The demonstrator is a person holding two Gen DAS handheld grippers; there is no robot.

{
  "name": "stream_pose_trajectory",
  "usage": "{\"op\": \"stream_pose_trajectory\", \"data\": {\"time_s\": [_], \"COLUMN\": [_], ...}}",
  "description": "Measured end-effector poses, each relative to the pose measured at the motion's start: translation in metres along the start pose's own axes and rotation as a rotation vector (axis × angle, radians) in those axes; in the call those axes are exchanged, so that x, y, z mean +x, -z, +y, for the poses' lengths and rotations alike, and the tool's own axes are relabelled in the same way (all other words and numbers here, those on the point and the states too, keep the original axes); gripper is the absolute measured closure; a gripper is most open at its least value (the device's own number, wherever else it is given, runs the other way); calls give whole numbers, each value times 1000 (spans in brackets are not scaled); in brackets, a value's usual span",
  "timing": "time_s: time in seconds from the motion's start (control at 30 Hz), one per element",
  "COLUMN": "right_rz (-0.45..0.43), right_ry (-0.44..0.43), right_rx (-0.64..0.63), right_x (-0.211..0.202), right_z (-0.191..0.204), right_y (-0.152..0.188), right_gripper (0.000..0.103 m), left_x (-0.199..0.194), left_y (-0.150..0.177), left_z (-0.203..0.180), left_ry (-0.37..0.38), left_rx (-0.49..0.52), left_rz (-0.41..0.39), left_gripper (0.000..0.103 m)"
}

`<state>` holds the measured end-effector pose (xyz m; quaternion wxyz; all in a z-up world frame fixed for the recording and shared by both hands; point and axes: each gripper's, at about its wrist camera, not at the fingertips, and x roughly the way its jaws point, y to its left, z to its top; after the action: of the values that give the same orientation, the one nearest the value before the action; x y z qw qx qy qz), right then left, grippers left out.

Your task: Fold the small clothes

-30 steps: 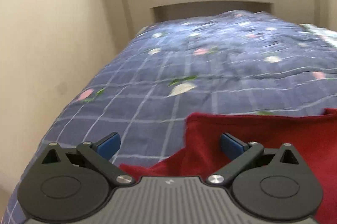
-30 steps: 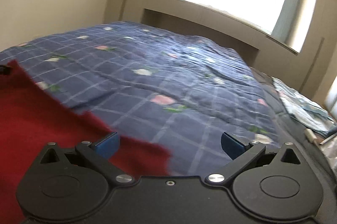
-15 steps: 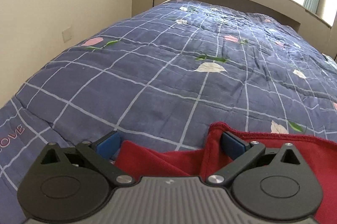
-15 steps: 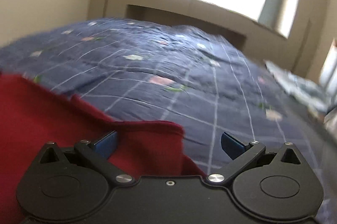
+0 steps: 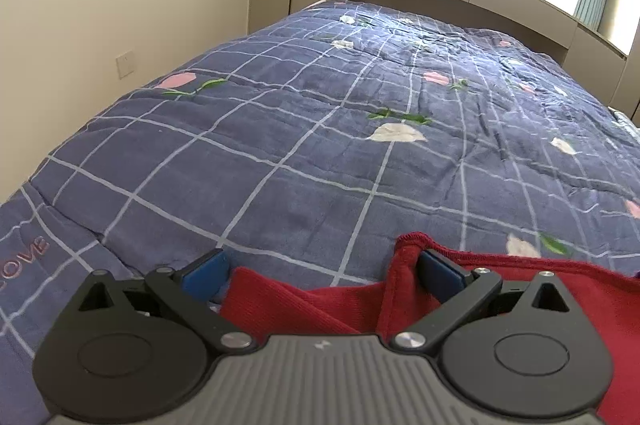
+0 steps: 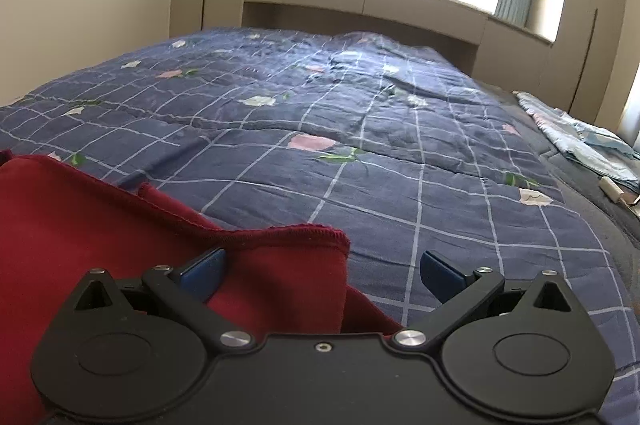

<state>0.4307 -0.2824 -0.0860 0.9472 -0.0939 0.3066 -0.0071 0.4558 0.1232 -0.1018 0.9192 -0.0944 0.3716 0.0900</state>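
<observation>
One red garment [image 5: 552, 289], two spread tools [image 5: 322, 271].

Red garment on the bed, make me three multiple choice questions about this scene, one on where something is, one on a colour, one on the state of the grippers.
1. Where does the red garment lie?
A. on the blue checked quilt
B. on the window ledge
C. on the floor

2. What colour are the gripper fingertips?
A. green
B. blue
C. white

3. How do the left gripper and right gripper stand?
A. both shut
B. one shut
C. both open

Answers: 1 A, the cloth rests on the quilt; 2 B, the pads show blue in both views; 3 C, each pair of fingers is spread wide with cloth between them.
</observation>
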Motion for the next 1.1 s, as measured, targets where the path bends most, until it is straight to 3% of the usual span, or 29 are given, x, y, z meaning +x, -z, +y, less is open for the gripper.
{"op": "stream_pose_trajectory", "data": {"time_s": [0.13,0.33,0.47,0.6,0.73,0.83,0.97,1.1], "right_rz": [-80,-61,-44,-58,-74,-92,-126,-134], "right_ry": [91,-93,-83,-43,-39,-28,-7,-1], "right_rx": [-147,-215,-277,-300,-260,-235,-218,-204], "right_x": [-28,-37,-30,-41,-60,-77,-103,-122], "right_z": [30,87,124,137,138,141,150,158], "right_y": [-13,-23,-15,2,17,31,48,64], "right_gripper": [1,1,1,1,1,1,1,1], "left_x": [-40,-95,-122,-146,-157,-157,-149,-146], "left_y": [1,39,68,94,123,145,152,156], "left_z": [5,15,19,27,38,42,47,52], "left_ry": [-31,7,3,3,39,60,93,131], "left_rx": [-50,-76,-59,-76,-118,-95,-62,-90], "left_rz": [-71,-134,-171,-219,-258,-267,-237,-246], "left_gripper": [0,0,0,0,0,0,0,0]}}
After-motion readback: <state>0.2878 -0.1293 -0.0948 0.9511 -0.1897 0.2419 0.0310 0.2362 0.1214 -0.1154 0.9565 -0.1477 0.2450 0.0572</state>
